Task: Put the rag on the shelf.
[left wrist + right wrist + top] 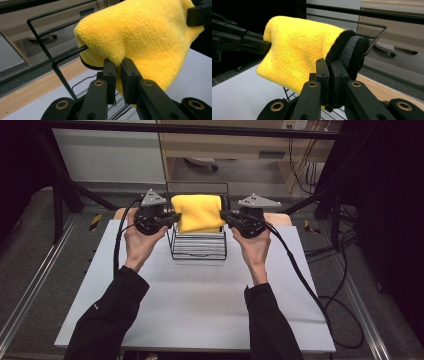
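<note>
Two grippers, left (176, 216) and right (223, 214), fingers clamped on a yellow towel (199, 212) (draped over a wire rack (198, 247)).

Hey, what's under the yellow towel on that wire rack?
The yellow towel drapes over the black wire rack. A dark grey cloth shows beneath its edge. The rack's top rail and how far that cloth extends are covered.

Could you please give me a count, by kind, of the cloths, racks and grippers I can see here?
Yellow cloth: 1
Dark grey cloth, under the yellow one: 1
Black wire rack: 1
Grippers: 2, left gripper and right gripper
Total: 5
</note>
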The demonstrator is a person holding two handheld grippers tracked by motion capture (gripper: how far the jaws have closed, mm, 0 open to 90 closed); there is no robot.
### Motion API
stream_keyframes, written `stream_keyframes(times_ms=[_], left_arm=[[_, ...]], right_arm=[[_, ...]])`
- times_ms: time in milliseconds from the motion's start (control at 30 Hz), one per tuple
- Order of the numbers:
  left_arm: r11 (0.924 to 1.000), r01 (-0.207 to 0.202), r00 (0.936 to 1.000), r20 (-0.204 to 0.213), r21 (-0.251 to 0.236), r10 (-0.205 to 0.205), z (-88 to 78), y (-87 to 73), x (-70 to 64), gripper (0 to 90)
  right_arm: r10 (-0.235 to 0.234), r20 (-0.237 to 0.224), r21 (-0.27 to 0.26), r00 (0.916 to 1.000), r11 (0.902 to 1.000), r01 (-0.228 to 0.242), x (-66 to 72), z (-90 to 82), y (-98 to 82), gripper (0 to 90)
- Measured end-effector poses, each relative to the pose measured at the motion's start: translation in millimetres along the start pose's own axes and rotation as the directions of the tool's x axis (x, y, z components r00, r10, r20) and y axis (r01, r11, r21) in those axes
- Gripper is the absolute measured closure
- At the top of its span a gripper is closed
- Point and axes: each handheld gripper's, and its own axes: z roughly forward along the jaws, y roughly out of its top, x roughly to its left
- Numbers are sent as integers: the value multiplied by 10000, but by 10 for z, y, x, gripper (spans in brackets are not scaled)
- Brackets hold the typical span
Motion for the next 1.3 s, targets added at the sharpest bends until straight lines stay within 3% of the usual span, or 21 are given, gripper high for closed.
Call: stream_keyframes(times_ms=[167,300,433,600,733,967,1300], left_arm=[[9997,240,9997,14,-11,-240,-25,-76,70,792],[9994,307,9995,56,-125,-307,-87,-92,111,770],[9988,284,9996,4,-411,-284,-156,-75,134,657],[9983,219,9997,77,-539,-215,-267,-91,121,515],[9988,205,9997,114,-453,-200,-339,-168,112,390],[9997,145,9995,287,-181,-140,-418,-439,132,265],[9990,106,9982,587,443,-132,-426,-1013,143,136]], right_arm=[[29,-156,164,9999,9999,-26,-1,52,-41,850],[-31,-343,-40,9994,10000,30,37,96,-56,844],[-104,-267,-150,9996,9998,100,50,96,-55,793],[-340,-233,-430,9991,9985,330,78,2,-36,632],[-236,-240,-602,9994,9979,221,80,-94,-23,474],[-70,-418,-547,9991,9985,47,41,-280,-138,300],[279,-687,21,9973,9996,-278,-93,-485,-568,105]])
